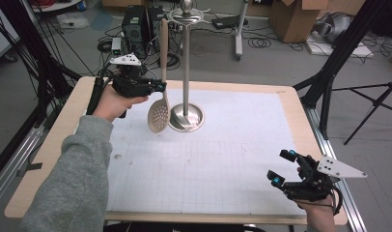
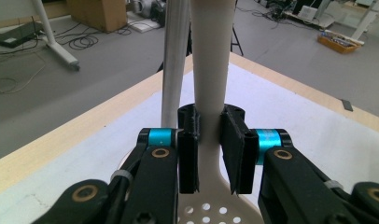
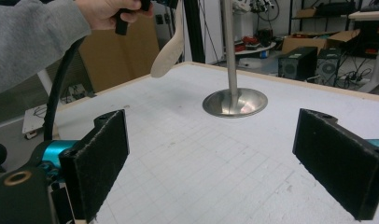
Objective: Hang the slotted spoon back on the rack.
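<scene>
At far left of the table (image 1: 59,145), the left gripper (image 1: 158,87) is held level by the person's left hand (image 1: 112,104), grey sleeve (image 1: 71,183) coming in from the near-left corner. Jaws are narrowed onto the neck of a cream slotted spoon (image 1: 160,96); in the left gripper view both pads sit against the handle just above the bowl, so the grip is closed on the spoon (image 2: 208,93). Spoon hangs roughly upright, perforated bowl down, handle up. Bowl is off the table surface, just left of the stand's base. Handle top reaches near the ring at the stand's head; whether it's hooked there, can't tell.

Utensil stand (image 1: 186,63): steel pole w/ round dished base, upright at far centre of the white grid mat (image 1: 208,159). Pole runs just beside the spoon handle, on its left in the left gripper view (image 2: 173,70); contact btwn the two not confirmable.

Right gripper (image 1: 280,168): at near right of the table, held by the person's right hand (image 1: 319,212), well apart from spoon and stand. Jaws spread wide, nothing btwn them; right gripper view shows the two black pads (image 3: 96,158) far apart over bare mat, pointing twd the stand base (image 3: 234,102) w/ the spoon bowl (image 3: 166,56) up and to the left of it.

Mat: light marks near left-centre. Floor beyond the far edge: cables, boxes, tripod legs.
</scene>
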